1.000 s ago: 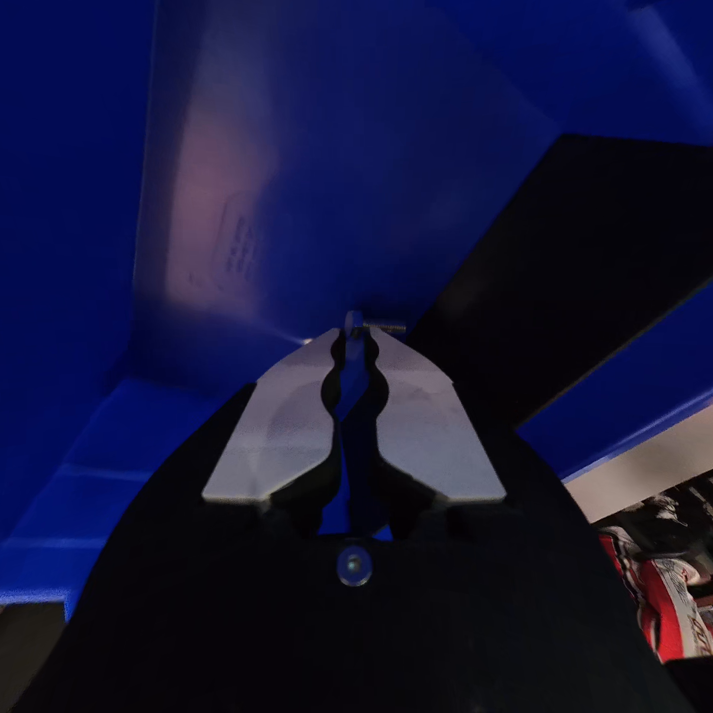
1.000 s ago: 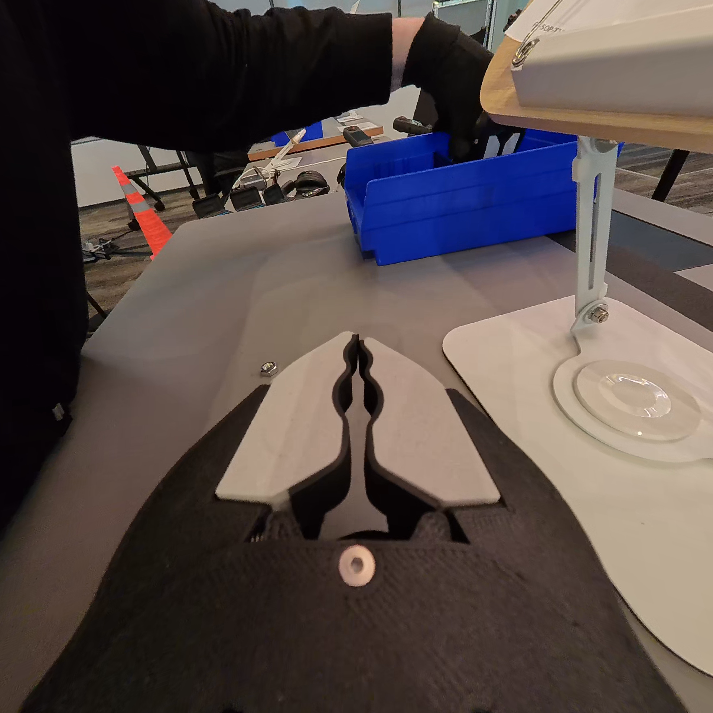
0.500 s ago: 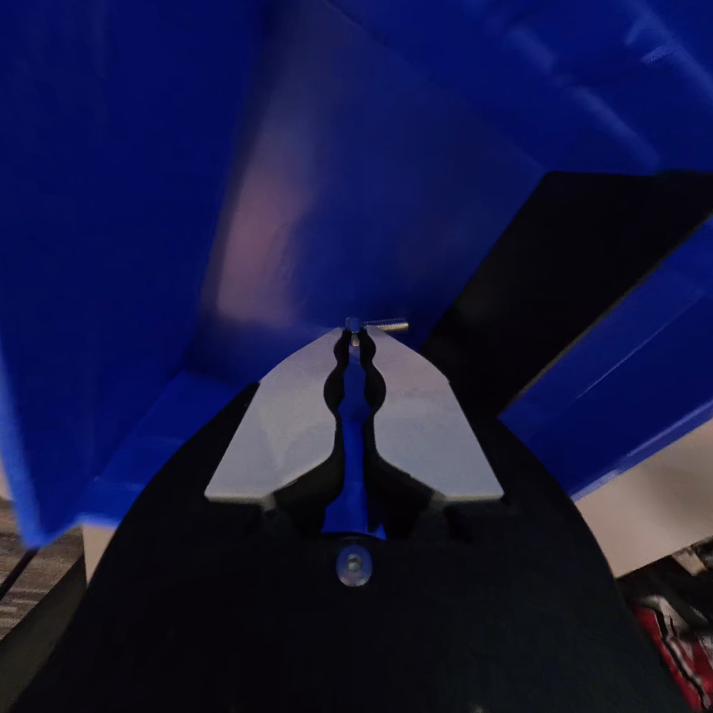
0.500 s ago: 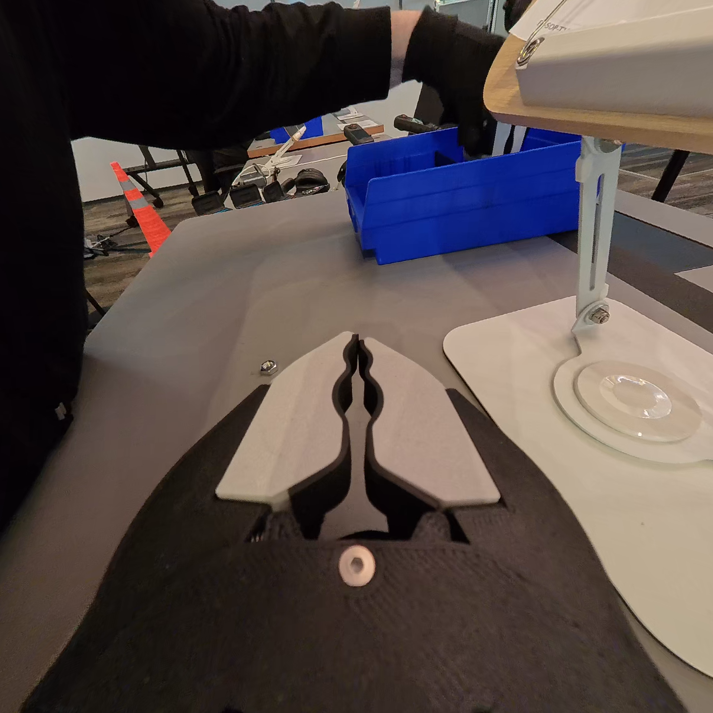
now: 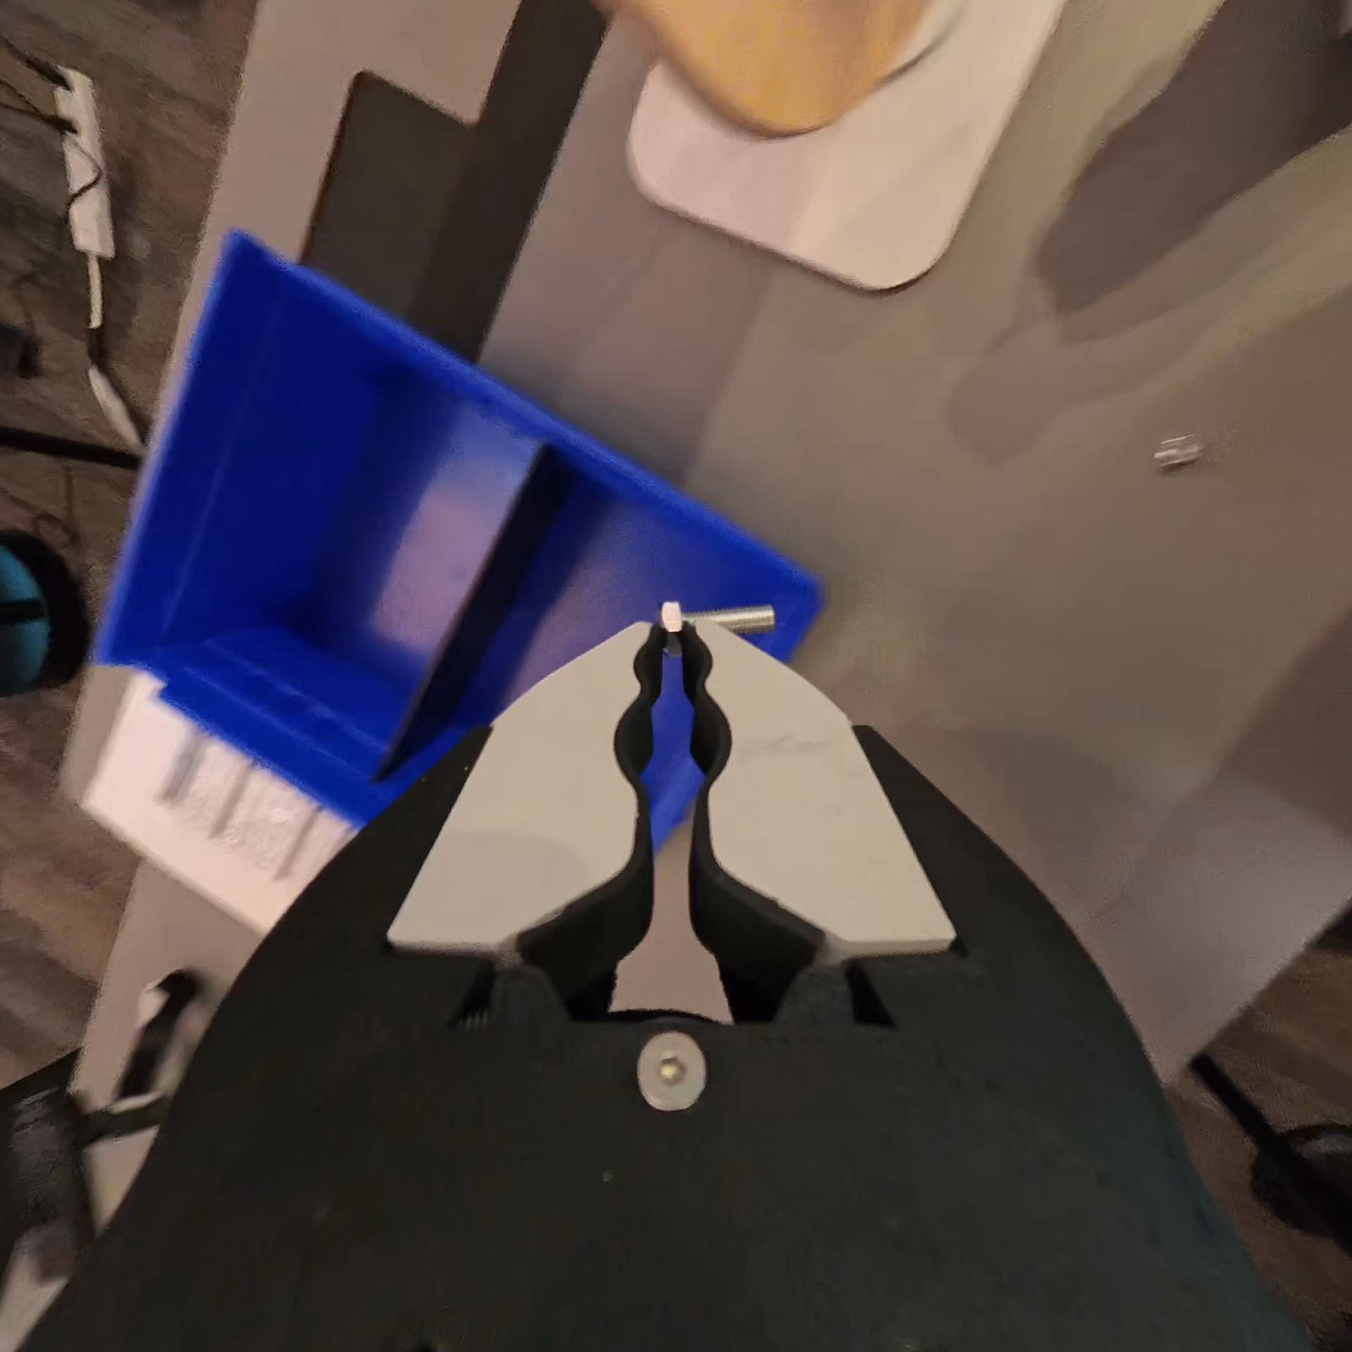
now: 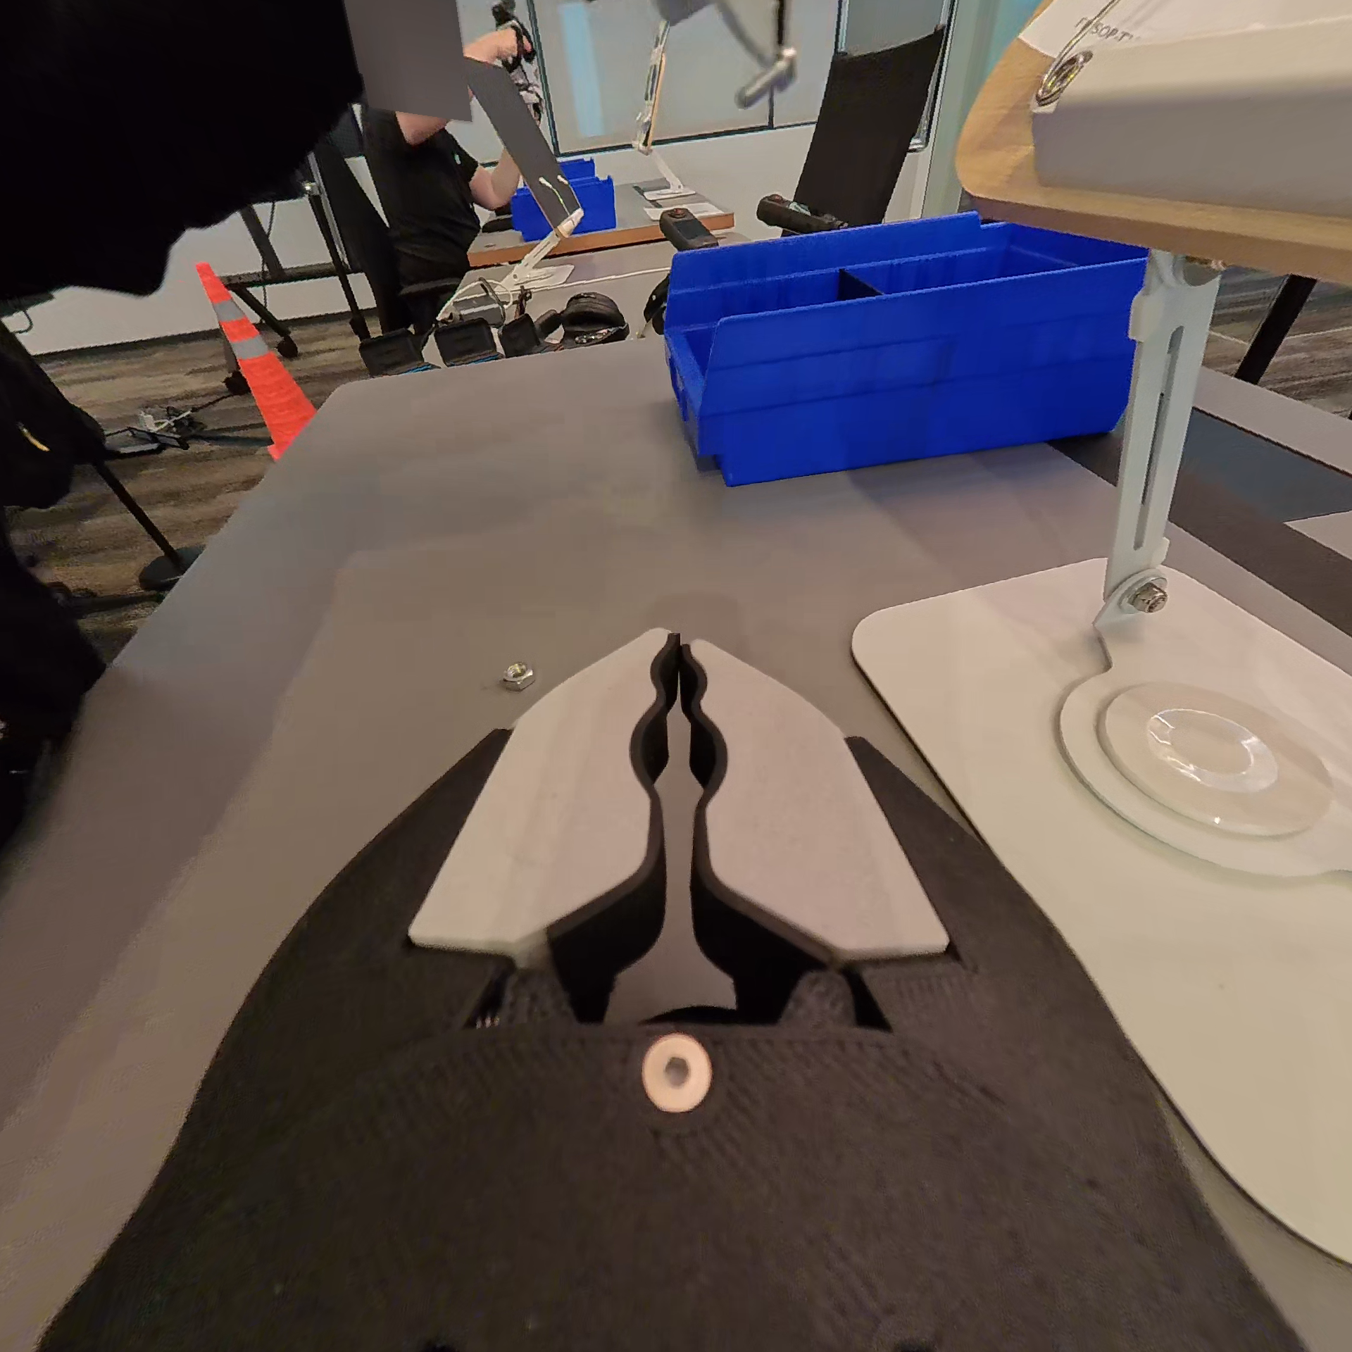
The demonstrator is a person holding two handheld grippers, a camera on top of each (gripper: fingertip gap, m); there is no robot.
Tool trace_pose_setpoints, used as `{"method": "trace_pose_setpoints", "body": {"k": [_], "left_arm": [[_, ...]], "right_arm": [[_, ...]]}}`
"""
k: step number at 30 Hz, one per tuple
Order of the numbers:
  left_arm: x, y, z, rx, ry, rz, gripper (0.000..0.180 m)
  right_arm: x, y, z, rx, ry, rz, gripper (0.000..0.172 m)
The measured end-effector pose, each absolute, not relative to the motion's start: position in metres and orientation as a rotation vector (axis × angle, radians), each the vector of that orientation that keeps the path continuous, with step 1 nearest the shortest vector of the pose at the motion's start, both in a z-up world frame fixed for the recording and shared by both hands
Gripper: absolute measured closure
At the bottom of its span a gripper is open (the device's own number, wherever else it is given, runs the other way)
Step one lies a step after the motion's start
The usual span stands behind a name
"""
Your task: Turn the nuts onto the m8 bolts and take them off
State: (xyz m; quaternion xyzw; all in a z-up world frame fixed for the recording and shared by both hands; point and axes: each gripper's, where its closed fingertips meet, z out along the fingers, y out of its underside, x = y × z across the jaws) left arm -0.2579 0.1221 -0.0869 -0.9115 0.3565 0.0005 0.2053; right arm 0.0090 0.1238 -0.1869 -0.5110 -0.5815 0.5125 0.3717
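My left gripper (image 5: 673, 638) is shut on the head of a silver bolt (image 5: 720, 620). The bolt's threaded shank sticks out to the right of the fingertips. I hold it in the air above the blue bin (image 5: 307, 527). My right gripper (image 6: 679, 647) is shut with nothing between its pads, low over the grey table (image 6: 512, 512). A silver nut (image 6: 518, 676) lies on the table just left of its fingertips. The nut also shows, blurred, in the left wrist view (image 5: 1176, 451).
The blue bin (image 6: 900, 366) with a black divider (image 5: 468, 607) stands at the table's far side. A white stand base (image 6: 1024, 731) with a bracket post (image 6: 1148, 468) and a wooden board (image 6: 1141, 212) stands to the right. An orange cone (image 6: 252, 351) stands on the floor beyond the table. The left gripper's tips are roughly 30 cm from the right gripper's. It is some 15 cm from my right tips to the silver nut (image 6: 518, 676).
My left gripper has risen out of the blue bin with the bolt between its fingertips, and now looks down on the bin and table. My right gripper has stayed still and shut.
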Motion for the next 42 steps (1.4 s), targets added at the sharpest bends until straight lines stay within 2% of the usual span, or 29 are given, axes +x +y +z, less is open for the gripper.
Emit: {"method": "trace_pose_setpoints", "body": {"k": [3, 7, 19, 23, 27, 30, 34, 40, 42], "left_arm": [[-0.203, 0.086, -0.107, -2.511, 0.932, -0.133, 0.176], [-0.144, 0.060, -0.164, -2.550, 0.878, -0.245, 0.175], [-0.092, 0.050, -0.264, -2.776, 0.582, -0.251, 0.176], [-0.090, 0.046, -0.263, -2.773, 0.589, -0.224, 0.175], [-0.096, 0.042, -0.241, -2.666, 0.786, -0.170, 0.152], [-0.109, 0.042, -0.233, -2.641, 0.890, -0.147, 0.145], [-0.094, 0.035, -0.231, -2.408, 1.302, -0.189, 0.148], [-0.076, 0.044, -0.241, -2.146, 1.696, -0.061, 0.147], [-0.072, 0.043, -0.247, -2.082, 1.829, -0.083, 0.151]], "right_arm": [[0.011, 0.122, -0.188, -1.312, -1.502, 1.298, 0.172], [0.010, 0.118, -0.194, -1.311, -1.542, 1.249, 0.172], [0.006, 0.111, -0.203, -1.308, -1.613, 1.175, 0.172], [0.006, 0.110, -0.204, -1.306, -1.624, 1.165, 0.172], [0.006, 0.110, -0.204, -1.308, -1.621, 1.176, 0.172], [0.006, 0.110, -0.204, -1.308, -1.626, 1.176, 0.172], [0.005, 0.108, -0.206, -1.305, -1.644, 1.166, 0.172], [0.005, 0.108, -0.206, -1.305, -1.645, 1.181, 0.172], [0.005, 0.108, -0.206, -1.304, -1.648, 1.186, 0.172]]}}
